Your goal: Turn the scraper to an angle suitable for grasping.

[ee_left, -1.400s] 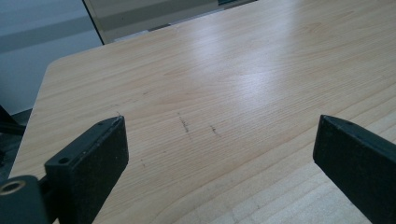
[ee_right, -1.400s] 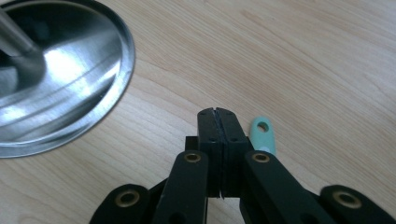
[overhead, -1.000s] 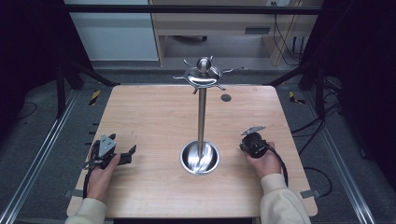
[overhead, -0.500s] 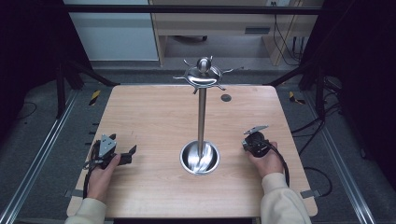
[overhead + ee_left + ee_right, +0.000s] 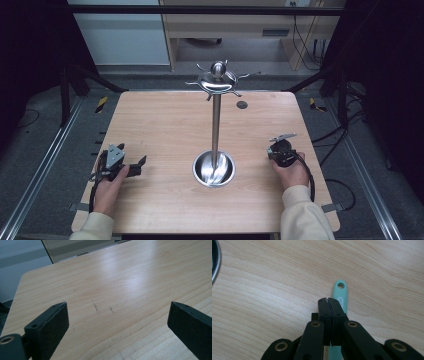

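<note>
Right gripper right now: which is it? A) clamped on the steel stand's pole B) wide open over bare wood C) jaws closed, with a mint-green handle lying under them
C: the right gripper has its jaws pressed together, and the mint-green handle lies beneath them on the table.

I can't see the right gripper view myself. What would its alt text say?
The right gripper, its two black jaws pressed together, points down at a light wooden table. A mint-green handle with a hole at its end lies on the table just behind the jaws, and a curved metal rim shows at the left edge.
</note>
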`<action>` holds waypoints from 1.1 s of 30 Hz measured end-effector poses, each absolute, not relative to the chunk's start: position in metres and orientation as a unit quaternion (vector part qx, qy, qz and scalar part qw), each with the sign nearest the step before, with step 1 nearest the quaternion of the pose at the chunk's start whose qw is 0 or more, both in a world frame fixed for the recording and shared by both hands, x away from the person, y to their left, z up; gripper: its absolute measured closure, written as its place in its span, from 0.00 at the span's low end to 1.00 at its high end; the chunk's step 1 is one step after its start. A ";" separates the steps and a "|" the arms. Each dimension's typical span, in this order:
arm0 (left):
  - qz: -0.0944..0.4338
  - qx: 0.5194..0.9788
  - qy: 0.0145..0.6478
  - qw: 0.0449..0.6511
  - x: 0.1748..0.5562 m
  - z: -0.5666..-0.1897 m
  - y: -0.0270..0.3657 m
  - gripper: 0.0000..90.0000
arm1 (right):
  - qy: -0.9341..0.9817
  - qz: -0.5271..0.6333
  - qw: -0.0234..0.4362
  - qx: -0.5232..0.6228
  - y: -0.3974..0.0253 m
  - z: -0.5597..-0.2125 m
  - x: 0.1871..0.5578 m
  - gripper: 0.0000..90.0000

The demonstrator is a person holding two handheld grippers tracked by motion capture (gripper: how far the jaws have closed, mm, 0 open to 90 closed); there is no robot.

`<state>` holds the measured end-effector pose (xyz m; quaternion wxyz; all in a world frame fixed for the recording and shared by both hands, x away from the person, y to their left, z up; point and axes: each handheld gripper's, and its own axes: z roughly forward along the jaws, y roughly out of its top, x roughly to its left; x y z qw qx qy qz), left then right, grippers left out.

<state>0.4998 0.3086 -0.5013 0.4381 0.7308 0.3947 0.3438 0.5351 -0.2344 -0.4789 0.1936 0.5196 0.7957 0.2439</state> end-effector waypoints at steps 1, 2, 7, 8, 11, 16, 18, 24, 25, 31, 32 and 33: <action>0.344 0.731 0.395 0.438 0.500 -0.501 0.309 0.04 | 0.795 0.249 0.194 0.518 -0.234 -0.477 0.534 0.99; 0.343 0.731 0.395 0.438 0.500 -0.501 0.309 0.04 | 0.795 0.249 0.195 0.517 -0.233 -0.476 0.534 0.99; 0.342 0.731 0.395 0.440 0.500 -0.501 0.308 0.04 | 0.793 0.249 0.201 0.519 -0.233 -0.474 0.532 0.96; 0.342 0.731 0.395 0.440 0.500 -0.501 0.308 0.04 | 0.792 0.249 0.200 0.520 -0.234 -0.473 0.532 0.94; 0.341 0.731 0.395 0.440 0.500 -0.501 0.308 0.04 | 0.789 0.252 0.205 0.521 -0.235 -0.470 0.531 0.93; 0.340 0.732 0.394 0.440 0.500 -0.501 0.308 0.04 | 0.795 0.226 0.209 0.522 -0.237 -0.462 0.539 0.85; 0.340 0.733 0.394 0.439 0.500 -0.501 0.308 0.04 | 0.796 0.223 0.204 0.525 -0.238 -0.461 0.541 0.84; 0.341 0.734 0.394 0.435 0.500 -0.501 0.307 0.04 | 0.802 0.172 0.156 0.550 -0.239 -0.455 0.557 0.73; 0.341 0.734 0.394 0.436 0.500 -0.501 0.307 0.04 | 0.802 0.167 0.152 0.553 -0.239 -0.453 0.559 0.72; 0.339 0.735 0.394 0.435 0.500 -0.501 0.307 0.04 | 0.812 0.138 0.111 0.556 -0.236 -0.453 0.571 0.69; 0.339 0.735 0.395 0.435 0.500 -0.501 0.307 0.04 | 0.814 0.134 0.107 0.556 -0.236 -0.453 0.572 0.69; 0.338 0.735 0.395 0.435 0.500 -0.501 0.307 0.04 | 0.813 0.131 0.104 0.558 -0.235 -0.454 0.574 0.69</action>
